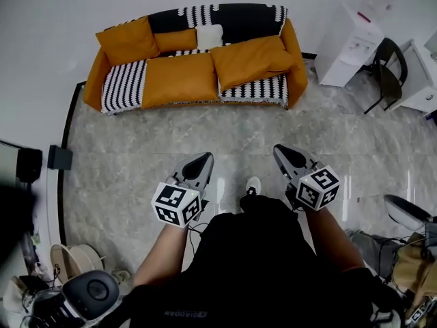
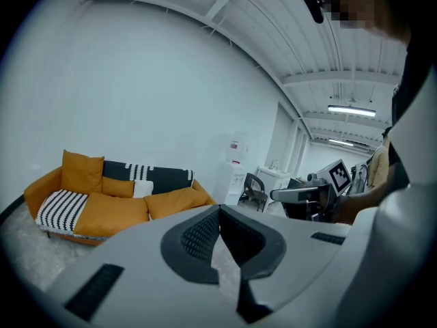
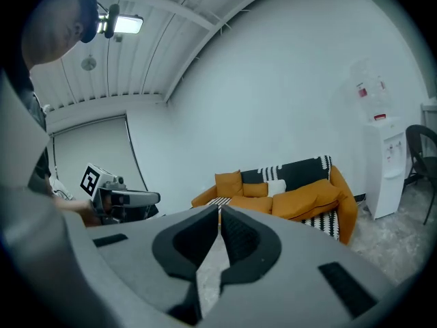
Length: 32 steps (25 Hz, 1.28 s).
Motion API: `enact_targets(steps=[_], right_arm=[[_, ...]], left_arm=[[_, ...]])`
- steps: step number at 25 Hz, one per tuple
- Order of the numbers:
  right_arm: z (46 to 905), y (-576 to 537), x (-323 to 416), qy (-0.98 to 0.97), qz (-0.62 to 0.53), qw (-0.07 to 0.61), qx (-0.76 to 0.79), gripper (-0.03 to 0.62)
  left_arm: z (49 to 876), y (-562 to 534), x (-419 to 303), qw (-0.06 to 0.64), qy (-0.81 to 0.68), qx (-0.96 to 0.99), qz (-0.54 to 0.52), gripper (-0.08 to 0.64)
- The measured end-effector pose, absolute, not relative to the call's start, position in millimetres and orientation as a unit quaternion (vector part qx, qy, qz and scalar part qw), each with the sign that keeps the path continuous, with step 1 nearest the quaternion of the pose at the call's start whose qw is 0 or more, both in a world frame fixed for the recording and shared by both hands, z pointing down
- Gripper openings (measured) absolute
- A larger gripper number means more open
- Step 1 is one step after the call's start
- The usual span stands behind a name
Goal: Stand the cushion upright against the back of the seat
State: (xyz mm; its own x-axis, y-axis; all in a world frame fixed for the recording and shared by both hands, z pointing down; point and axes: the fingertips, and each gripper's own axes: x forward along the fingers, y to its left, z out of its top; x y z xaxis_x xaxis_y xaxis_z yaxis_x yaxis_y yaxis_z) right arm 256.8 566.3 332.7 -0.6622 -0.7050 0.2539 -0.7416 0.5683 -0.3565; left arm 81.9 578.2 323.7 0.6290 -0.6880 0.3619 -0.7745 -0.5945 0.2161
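Ahead, the big orange fabric cushion lies slumped flat on the right half of the orange sofa draped in black-and-white striped throws, well apart from me. My left gripper and right gripper hover over the grey marbled floor, both with jaws pressed together on nothing.

Seeing a grey marble floor spreading across the room. Finding 1 white water dispenser standing against the wall at the far right, with 1 black chair sitting between it and a white desk. Noticing 1 small black box resting on the floor near the left edge. Spotting 1 ceiling lamp glowing overhead.
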Motion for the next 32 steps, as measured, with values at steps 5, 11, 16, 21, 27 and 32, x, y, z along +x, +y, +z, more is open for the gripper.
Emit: enact_targets(steps=[5,11,16,21,27,32], right_arm=[[326.1,509.7,285.8,-0.881,0.219,0.026,0.418,0.038],[326.4,459.9,317.0,-0.88,0.218,0.026,0.422,0.038],[332.3,435.9,333.9,-0.878,0.224,0.021,0.422,0.038],[335.0,420.6,345.4,-0.873,0.236,0.019,0.426,0.038],[349.3,397.7,349.7,-0.866,0.244,0.028,0.436,0.038],[359.0,369.2,353.4,-0.859,0.248,0.036,0.447,0.038]], left_arm=[[319.6,517.9,105.4,0.179,-0.405,0.888,0.121,0.015],[314.6,459.9,130.3,0.177,-0.41,0.887,0.118,0.015],[322.1,436.9,147.3,0.179,-0.408,0.886,0.132,0.015],[327.7,420.7,152.4,0.186,-0.406,0.882,0.149,0.015],[345.0,392.6,151.7,0.199,-0.399,0.882,0.154,0.015],[355.2,351.8,157.5,0.203,-0.388,0.886,0.15,0.015]])
